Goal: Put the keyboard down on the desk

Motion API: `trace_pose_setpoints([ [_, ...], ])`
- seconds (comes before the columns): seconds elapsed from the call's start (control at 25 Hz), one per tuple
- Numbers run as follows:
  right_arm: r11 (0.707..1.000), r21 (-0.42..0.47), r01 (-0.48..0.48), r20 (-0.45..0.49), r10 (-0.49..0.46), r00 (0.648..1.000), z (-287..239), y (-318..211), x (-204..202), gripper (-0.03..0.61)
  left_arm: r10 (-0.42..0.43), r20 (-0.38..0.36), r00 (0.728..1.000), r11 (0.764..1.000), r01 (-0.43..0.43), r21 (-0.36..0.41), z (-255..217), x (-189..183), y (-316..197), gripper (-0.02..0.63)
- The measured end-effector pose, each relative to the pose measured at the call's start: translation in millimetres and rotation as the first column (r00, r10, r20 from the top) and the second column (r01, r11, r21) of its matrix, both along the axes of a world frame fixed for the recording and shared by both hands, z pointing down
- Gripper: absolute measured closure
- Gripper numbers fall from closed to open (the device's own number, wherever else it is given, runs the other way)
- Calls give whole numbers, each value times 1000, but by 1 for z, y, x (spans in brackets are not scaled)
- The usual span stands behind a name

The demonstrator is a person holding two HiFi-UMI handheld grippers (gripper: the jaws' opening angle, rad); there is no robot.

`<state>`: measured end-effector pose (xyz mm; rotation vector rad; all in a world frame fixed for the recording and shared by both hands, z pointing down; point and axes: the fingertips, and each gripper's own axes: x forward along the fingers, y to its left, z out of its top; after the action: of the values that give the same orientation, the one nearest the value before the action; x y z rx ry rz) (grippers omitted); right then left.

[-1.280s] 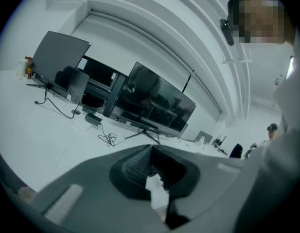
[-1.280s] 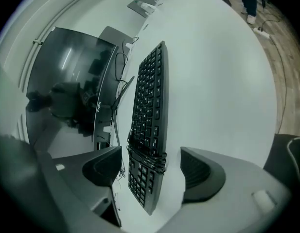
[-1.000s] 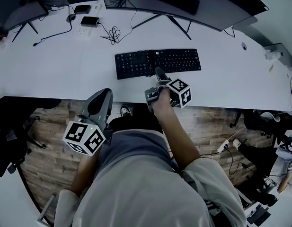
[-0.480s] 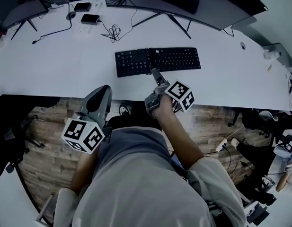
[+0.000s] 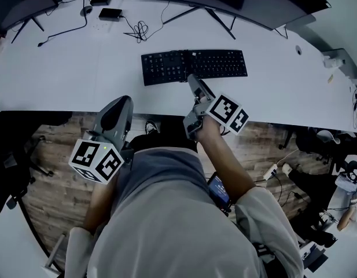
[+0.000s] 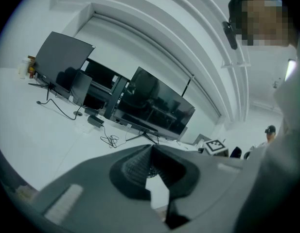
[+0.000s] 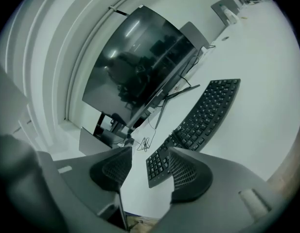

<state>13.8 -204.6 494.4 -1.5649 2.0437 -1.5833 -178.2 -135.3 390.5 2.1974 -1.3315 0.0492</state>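
On desk (image 5: 62, 80), keyboard (image 5: 194, 65) clear of edge

Black keyboard (image 5: 194, 66) flat on white desk (image 5: 68, 77), tangled cables (image 5: 140, 31) behind, wood floor (image 5: 56, 155) below

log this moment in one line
keyboard flat on desk | right gripper open, empty, jaws just closing | left gripper shut, empty

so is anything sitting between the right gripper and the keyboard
Nothing visible. The keyboard lies flat on the desk, and the right gripper hangs by its near edge with only bare desk showing between. Its jaws have just been closing, with nothing between them.
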Motion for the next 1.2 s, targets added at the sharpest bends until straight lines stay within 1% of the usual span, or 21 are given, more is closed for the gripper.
trace_pose_setpoints([
  [0.16,993,68,98,-72,-93,993,-20,5,-11,349,-16,-4,1000,1000,16,3,-4,-6,2,614],
  [0.32,974,137,179,-174,-155,972,-36,9,-21,411,-32,8,999,999,32,9,-2,-11,5,614],
  [0.4,964,163,210,-241,-168,956,-43,11,-21,442,-38,23,999,999,37,15,0,-12,7,614],
  [0.48,954,186,237,-280,-180,943,-48,13,-22,457,-42,37,998,999,42,17,0,-13,7,614],
  [0.6,940,205,272,-299,-205,932,-52,19,-24,481,-51,61,997,999,50,21,2,-13,10,614],
  [0.72,927,210,311,-304,-240,922,-56,25,-27,501,-72,46,996,997,71,19,-1,-14,12,614],
  [0.88,903,233,360,-356,-265,896,-68,29,-26,550,-120,34,992,993,119,22,-2,-21,12,614],
  [0.92,899,242,366,-354,-269,895,-70,30,-26,557,-136,29,990,991,135,19,-2,-23,12,614],
  [1.04,886,300,355,-305,-264,915,-82,31,-28,572,-160,24,987,987,160,14,-3,-25,12,614],
  [1.08,879,311,361,-314,-263,912,-84,32,-29,575,-160,25,987,987,160,15,-3,-24,13,614],
  [1.2,856,306,416,-402,-280,872,-85,34,-33,575,-152,42,987,988,152,12,-1,-22,14,614],
])
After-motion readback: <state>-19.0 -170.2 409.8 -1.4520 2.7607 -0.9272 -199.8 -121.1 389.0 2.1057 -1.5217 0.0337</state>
